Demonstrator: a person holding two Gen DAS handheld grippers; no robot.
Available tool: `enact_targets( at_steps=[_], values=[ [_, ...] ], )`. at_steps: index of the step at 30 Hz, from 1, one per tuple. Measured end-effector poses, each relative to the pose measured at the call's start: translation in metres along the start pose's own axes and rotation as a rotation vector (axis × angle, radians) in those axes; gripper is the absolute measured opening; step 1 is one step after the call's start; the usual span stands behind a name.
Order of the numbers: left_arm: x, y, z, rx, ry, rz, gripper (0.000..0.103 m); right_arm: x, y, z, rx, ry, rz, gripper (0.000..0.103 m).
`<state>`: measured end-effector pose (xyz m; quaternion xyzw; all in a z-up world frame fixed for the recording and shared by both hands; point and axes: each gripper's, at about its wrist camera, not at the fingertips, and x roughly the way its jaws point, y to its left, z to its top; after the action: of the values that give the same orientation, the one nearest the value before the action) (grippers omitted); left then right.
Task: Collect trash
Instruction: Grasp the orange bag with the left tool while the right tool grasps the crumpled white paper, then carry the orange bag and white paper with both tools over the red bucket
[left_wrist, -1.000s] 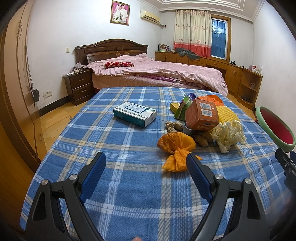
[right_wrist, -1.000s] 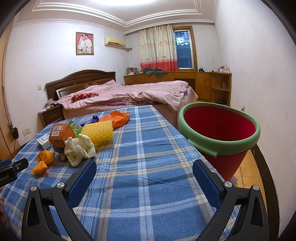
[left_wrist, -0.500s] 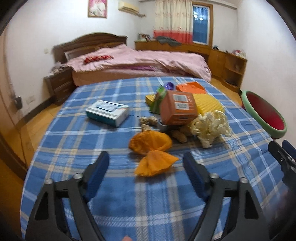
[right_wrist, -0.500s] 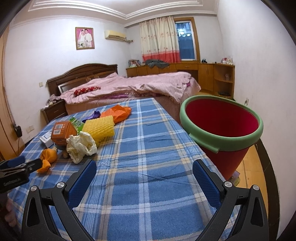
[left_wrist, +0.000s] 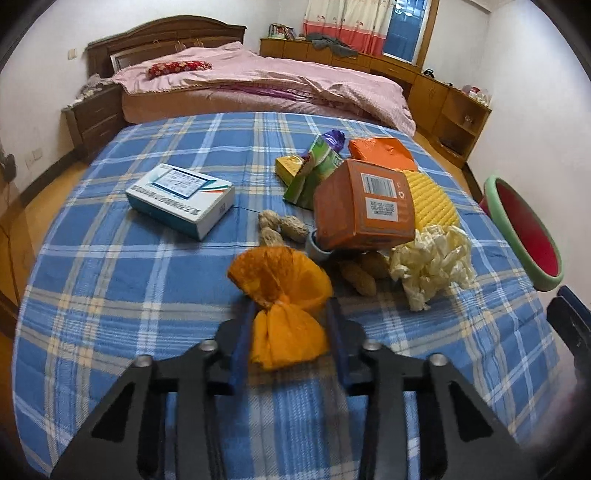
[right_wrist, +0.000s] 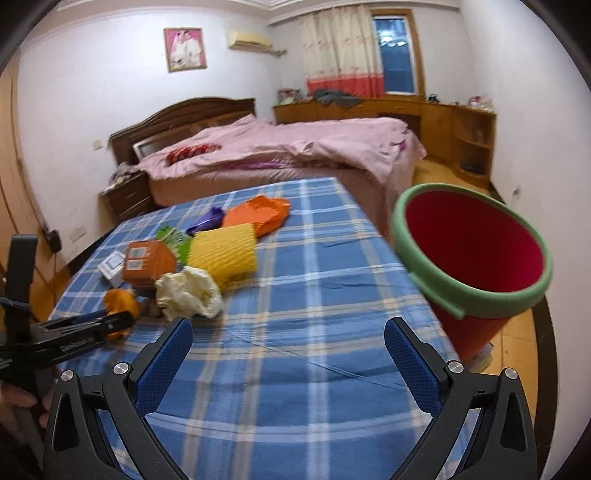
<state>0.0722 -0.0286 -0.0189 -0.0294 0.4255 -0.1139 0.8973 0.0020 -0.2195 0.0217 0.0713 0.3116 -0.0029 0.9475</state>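
Note:
An orange knotted plastic bag (left_wrist: 282, 299) lies on the blue plaid tablecloth (left_wrist: 110, 280). My left gripper (left_wrist: 288, 332) has its two blue fingers closed in against the bag's lower half. It also shows in the right wrist view (right_wrist: 110, 321), with the orange bag (right_wrist: 120, 301) at its tip. Behind the bag lie an orange carton (left_wrist: 364, 206), crumpled cream paper (left_wrist: 430, 262), yellow foam netting (left_wrist: 432, 201), peanuts (left_wrist: 284, 227), a green wrapper (left_wrist: 314, 171) and a white-blue box (left_wrist: 181, 199). My right gripper (right_wrist: 288, 343) is open and empty over the cloth.
A red bin with a green rim (right_wrist: 476, 258) stands off the table's right edge; it also shows in the left wrist view (left_wrist: 524, 229). An orange bag (right_wrist: 258, 214) lies further back. A bed with a pink cover (left_wrist: 258, 88) stands beyond the table.
My left gripper has moved forward and down to the orange knotted bag and closed its fingers on it. My right gripper has stayed open and tilted a little.

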Motion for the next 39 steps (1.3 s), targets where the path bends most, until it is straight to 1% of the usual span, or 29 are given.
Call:
enact_targets(
  at_steps=[2, 3, 8, 10, 13, 15, 16, 17, 18, 19, 20, 21, 23, 28, 34, 39],
  values=[
    [-0.001, 0.001, -0.001, -0.002, -0.007, -0.01, 0.025, 0.007, 0.008, 0.005, -0.015, 0.03, 0.014, 0.103],
    [-0.002, 0.001, 0.0, -0.004, -0.012, -0.017, 0.018, 0.011, 0.012, 0.007, -0.022, 0.039, 0.023, 0.103],
    [-0.012, 0.007, 0.004, -0.028, -0.044, -0.045, 0.016, 0.035, 0.033, 0.012, -0.056, 0.095, 0.044, 0.103],
    [-0.015, 0.011, 0.007, -0.039, -0.054, -0.05, 0.016, 0.046, 0.037, 0.013, -0.043, 0.124, 0.056, 0.102],
    [-0.022, 0.017, 0.008, -0.061, -0.073, -0.057, 0.016, 0.061, 0.04, 0.015, -0.005, 0.159, 0.088, 0.093],
    [-0.026, 0.018, 0.009, -0.065, -0.083, -0.06, 0.016, 0.068, 0.044, 0.016, 0.003, 0.176, 0.103, 0.081],
    [-0.028, 0.019, 0.01, -0.066, -0.089, -0.059, 0.016, 0.071, 0.047, 0.017, 0.001, 0.181, 0.114, 0.078],
    [-0.03, 0.019, 0.011, -0.065, -0.095, -0.06, 0.016, 0.073, 0.049, 0.018, -0.003, 0.186, 0.124, 0.071],
    [-0.032, 0.019, 0.011, -0.064, -0.101, -0.059, 0.016, 0.076, 0.054, 0.019, -0.012, 0.192, 0.135, 0.06],
    [-0.034, 0.019, 0.012, -0.062, -0.106, -0.06, 0.016, 0.078, 0.056, 0.02, -0.022, 0.2, 0.139, 0.052],
    [-0.035, 0.018, 0.012, -0.061, -0.109, -0.06, 0.016, 0.081, 0.061, 0.019, -0.036, 0.213, 0.141, 0.033],
    [-0.037, 0.018, 0.013, -0.061, -0.114, -0.062, 0.016, 0.082, 0.064, 0.019, -0.044, 0.22, 0.146, 0.022],
    [-0.041, 0.016, 0.014, -0.058, -0.125, -0.067, 0.016, 0.081, 0.066, 0.019, -0.053, 0.22, 0.152, 0.016],
    [-0.051, 0.012, 0.018, -0.046, -0.154, -0.077, 0.016, 0.063, 0.066, 0.019, -0.082, 0.187, 0.147, 0.014],
    [-0.061, 0.004, 0.025, -0.03, -0.182, -0.088, 0.016, 0.04, 0.059, 0.025, -0.071, 0.142, 0.119, 0.014],
    [-0.068, -0.006, 0.03, -0.013, -0.202, -0.097, 0.016, 0.018, 0.046, 0.034, -0.051, 0.083, 0.08, 0.014]
  ],
)
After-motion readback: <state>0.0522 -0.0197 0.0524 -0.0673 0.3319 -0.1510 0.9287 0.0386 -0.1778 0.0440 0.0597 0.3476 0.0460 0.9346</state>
